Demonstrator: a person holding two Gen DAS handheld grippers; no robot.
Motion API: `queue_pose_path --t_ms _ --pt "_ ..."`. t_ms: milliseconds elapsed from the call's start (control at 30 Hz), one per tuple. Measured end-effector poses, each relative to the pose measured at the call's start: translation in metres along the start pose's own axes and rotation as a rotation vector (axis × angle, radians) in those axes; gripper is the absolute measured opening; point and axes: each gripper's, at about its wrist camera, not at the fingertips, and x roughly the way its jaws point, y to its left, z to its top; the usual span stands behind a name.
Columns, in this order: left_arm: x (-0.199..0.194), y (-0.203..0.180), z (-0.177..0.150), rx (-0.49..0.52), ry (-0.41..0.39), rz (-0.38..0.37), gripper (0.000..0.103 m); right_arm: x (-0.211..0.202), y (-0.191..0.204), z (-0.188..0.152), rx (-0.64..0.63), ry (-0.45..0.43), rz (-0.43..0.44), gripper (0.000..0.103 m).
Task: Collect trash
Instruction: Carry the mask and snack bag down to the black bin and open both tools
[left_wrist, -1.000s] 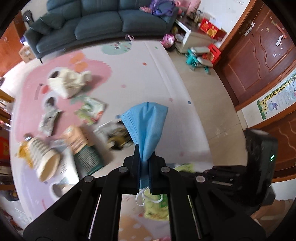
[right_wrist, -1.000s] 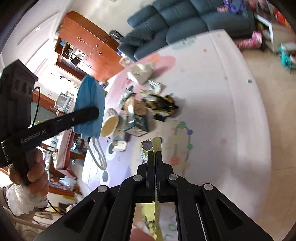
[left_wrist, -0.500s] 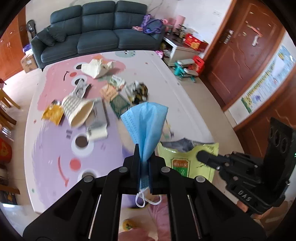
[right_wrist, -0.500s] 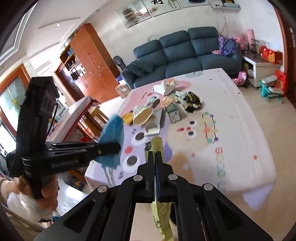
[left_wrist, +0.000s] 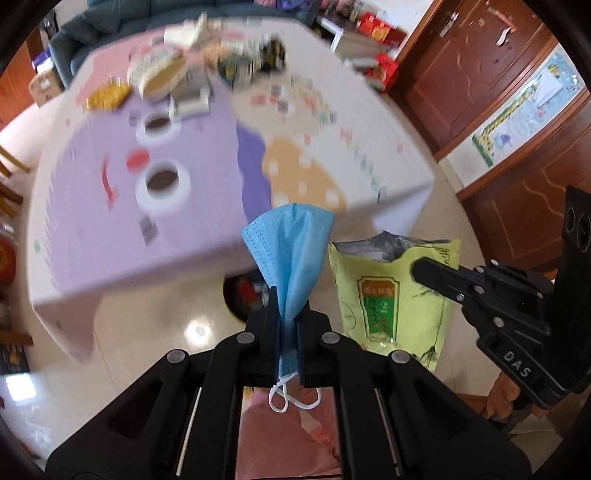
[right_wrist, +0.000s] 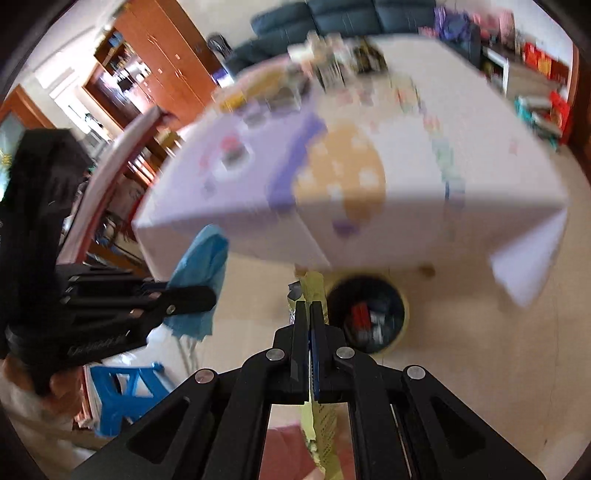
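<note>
My left gripper (left_wrist: 286, 295) is shut on a blue face mask (left_wrist: 291, 243), whose white ear loops hang below the fingers. To its right hangs a yellow-green snack bag (left_wrist: 391, 302), torn open at the top, with my right gripper (left_wrist: 415, 267) shut on its edge. In the right wrist view the right gripper (right_wrist: 309, 306) pinches the bag (right_wrist: 314, 288) edge-on, and the left gripper (right_wrist: 207, 297) carries the mask (right_wrist: 201, 269) at the left. A round dark trash bin (right_wrist: 369, 314) with rubbish inside stands on the floor just ahead, partly under the table edge. More trash (left_wrist: 166, 70) lies far back on the table.
The table (left_wrist: 177, 221) with a pastel cartoon cloth overhangs the bin (left_wrist: 243, 295). A blue plastic stool (right_wrist: 125, 384) stands at the lower left. Wooden doors (left_wrist: 491, 74) are on the right, and a dark sofa (right_wrist: 351, 14) and shelves of toys are at the back. The floor is glossy tile.
Both grippers have pulled back from over the table and dropped toward the floor, still holding the mask and bag. The table edge and the trash bin below have come into view.
</note>
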Motion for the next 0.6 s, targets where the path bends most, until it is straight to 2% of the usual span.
queue_pose_path --t_ms 167,333,467,600 --pt "0.068 -0.005 -0.042 -0.046 0.095 0.021 0.004 0.086 -0.050 -0.033 0.071 0.044 -0.035 0.001" --pt "0.163 0.008 -0.078 -0.154 0.131 0.096 0.004 0.169 -0.098 -0.052 0.148 0.008 -0.065 0.001" --pt "0.234 0.026 -0.091 -0.250 0.078 0.153 0.004 0.230 -0.128 -0.060 0.179 -0.062 -0.061 0.001" --pt "0.300 0.042 -0.090 -0.309 -0.031 0.201 0.004 0.282 -0.154 -0.063 0.177 -0.161 -0.067 0.001"
